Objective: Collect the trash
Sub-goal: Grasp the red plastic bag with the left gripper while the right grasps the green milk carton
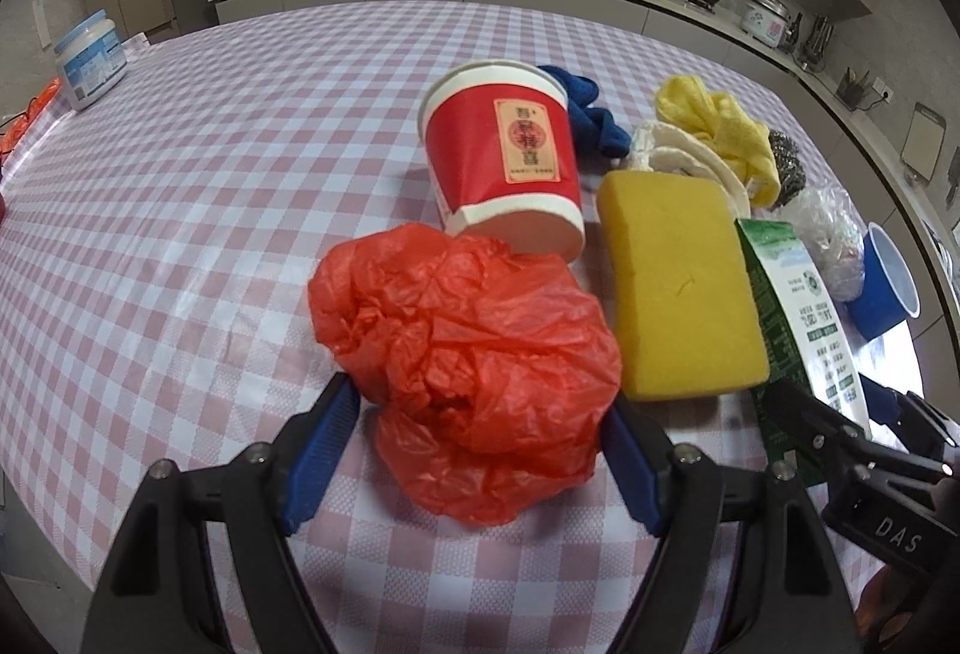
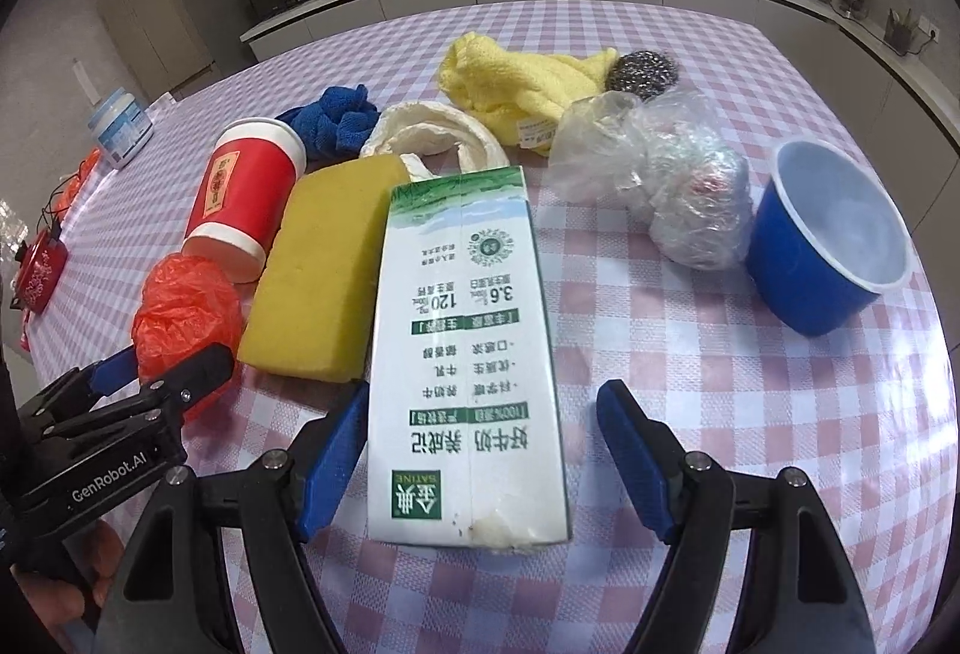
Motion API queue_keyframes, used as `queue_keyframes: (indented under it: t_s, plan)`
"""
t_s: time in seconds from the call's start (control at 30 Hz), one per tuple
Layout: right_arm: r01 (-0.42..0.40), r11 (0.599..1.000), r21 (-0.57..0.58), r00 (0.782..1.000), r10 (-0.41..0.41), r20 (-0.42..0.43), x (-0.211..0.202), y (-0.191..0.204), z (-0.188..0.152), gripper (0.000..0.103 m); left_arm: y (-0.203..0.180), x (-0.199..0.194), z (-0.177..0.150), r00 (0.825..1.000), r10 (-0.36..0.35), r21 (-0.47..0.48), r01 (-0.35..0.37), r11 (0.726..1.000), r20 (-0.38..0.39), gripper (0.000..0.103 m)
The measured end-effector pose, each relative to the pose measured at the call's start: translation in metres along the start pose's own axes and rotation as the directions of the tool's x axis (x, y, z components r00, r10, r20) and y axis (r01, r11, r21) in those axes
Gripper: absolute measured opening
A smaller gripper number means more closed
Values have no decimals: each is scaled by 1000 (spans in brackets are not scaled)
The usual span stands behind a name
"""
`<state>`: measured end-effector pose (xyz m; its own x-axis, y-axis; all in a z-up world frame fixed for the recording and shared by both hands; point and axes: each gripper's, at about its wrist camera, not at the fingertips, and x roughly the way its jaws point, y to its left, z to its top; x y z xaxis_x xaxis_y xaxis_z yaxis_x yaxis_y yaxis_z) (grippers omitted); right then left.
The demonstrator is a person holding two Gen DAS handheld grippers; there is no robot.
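Note:
A crumpled red plastic bag point(image 1: 468, 354) lies on the checked table, between the open jaws of my left gripper point(image 1: 480, 414); the right pad touches it. A green-and-white milk carton point(image 2: 465, 354) lies flat between the open jaws of my right gripper point(image 2: 483, 402), close to the left pad, with a gap on the right. A red paper cup point(image 1: 504, 150) lies tipped behind the bag. A crumpled clear plastic bag point(image 2: 660, 174) sits beyond the carton. The carton also shows in the left wrist view point(image 1: 798, 306), the red bag in the right wrist view point(image 2: 186, 318).
A yellow sponge point(image 1: 678, 282) lies between bag and carton. A blue cloth point(image 2: 336, 114), a white bag point(image 2: 432, 126), a yellow cloth point(image 2: 516, 78) and a steel scourer point(image 2: 642, 69) lie behind. A blue bowl point(image 2: 828, 246) stands right. A white jar point(image 1: 90, 60) stands far left.

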<state>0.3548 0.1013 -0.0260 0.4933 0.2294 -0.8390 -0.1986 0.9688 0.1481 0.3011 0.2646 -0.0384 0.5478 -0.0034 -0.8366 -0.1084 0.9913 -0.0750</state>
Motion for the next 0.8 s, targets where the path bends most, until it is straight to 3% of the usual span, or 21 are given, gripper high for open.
queue_keyframes:
  t_s: [0.1,0.3,0.4,0.5,0.8]
  plan:
    - [-13,1000,-2,1000,13,-5,5,3,1,61,2,2,0,1000,-18,-14,18,1000,4,79]
    - [-12,1000,-21,1000,12,6,7,5,4,60,1,3,-4,999,-27,-12,27,1000,18,69]
    - [-10,999,-41,1000,11,9,7,8,3,59,-1,1,-5,999,-37,-14,37,999,26,51]
    - [-19,999,-37,1000,20,17,2,7,0,57,2,-2,-7,998,-49,-19,50,999,28,43]
    - [-56,998,-2,997,56,47,-14,-4,-8,57,3,-19,-16,996,-70,-9,71,997,52,31]
